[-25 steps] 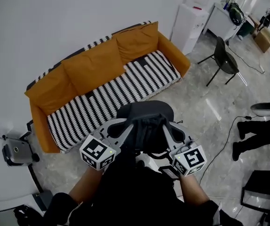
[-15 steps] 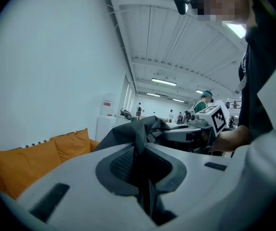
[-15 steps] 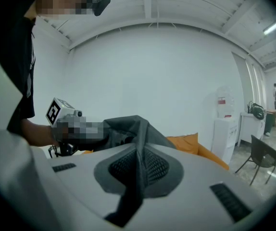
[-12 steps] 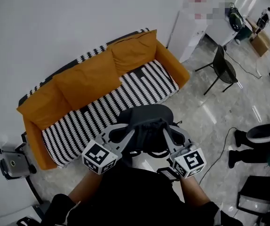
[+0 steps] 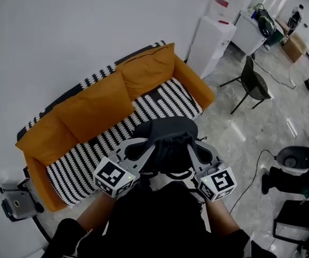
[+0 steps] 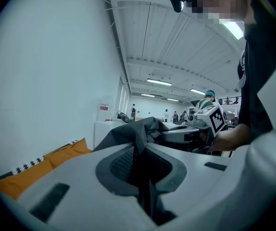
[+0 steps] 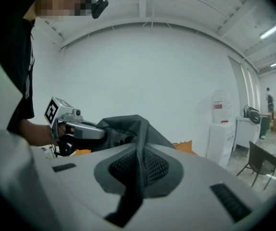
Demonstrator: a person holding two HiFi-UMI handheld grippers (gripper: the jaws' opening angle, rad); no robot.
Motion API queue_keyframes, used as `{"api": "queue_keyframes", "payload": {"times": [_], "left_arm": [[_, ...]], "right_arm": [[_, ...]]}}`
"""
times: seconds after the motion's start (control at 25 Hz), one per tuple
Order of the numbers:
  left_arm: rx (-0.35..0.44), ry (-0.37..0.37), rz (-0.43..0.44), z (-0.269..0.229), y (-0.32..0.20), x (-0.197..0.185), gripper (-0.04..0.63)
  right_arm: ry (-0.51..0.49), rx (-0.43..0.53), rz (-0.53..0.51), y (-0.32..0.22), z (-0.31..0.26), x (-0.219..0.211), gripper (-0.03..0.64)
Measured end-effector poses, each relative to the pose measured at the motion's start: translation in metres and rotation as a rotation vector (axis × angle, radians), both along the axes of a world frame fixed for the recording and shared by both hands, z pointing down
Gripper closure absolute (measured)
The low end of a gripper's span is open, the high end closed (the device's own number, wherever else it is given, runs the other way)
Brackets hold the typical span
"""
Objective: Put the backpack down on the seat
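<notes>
A dark grey backpack [image 5: 168,144] hangs in the air in front of me, held from both sides. My left gripper [image 5: 146,150] is shut on its fabric [image 6: 140,143] on the left. On the right my right gripper [image 5: 189,150] is shut on another fold of the backpack [image 7: 135,138]. Beyond and below it stands the orange sofa [image 5: 90,109] with a black-and-white striped seat [image 5: 144,114], against the white wall. The backpack is over the floor just in front of the seat's front edge.
A white cabinet [image 5: 211,39] stands right of the sofa. A black chair [image 5: 251,82] is on the marble floor at the right. A small grey device [image 5: 17,203] sits at the sofa's left end. Cables and dark equipment [image 5: 292,168] lie at the far right.
The view has shifted towards the sofa; the sofa sits lower and nearer the backpack than a second ago. Both grippers keep their hold on the backpack.
</notes>
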State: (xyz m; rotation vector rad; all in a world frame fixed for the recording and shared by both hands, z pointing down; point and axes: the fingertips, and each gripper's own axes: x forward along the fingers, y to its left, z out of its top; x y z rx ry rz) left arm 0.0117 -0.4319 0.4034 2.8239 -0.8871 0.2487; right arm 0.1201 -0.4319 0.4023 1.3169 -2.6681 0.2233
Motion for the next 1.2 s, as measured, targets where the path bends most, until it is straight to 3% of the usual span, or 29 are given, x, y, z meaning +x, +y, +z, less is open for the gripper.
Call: {"api": "queue_keyframes", "payload": {"times": [0.4,1.2], "left_arm": [[-0.003,-0.018,-0.047,0.007,-0.073,0.026,0.558],[-0.04,-0.005,-0.257,0.01,-0.212,0.158,0.558]], "right_arm": [[-0.027,0.011,-0.036,-0.071,0.008,0.028,0.586],[-0.048,0.012,-0.24,-0.229,0.004,0.162,0.586]]}}
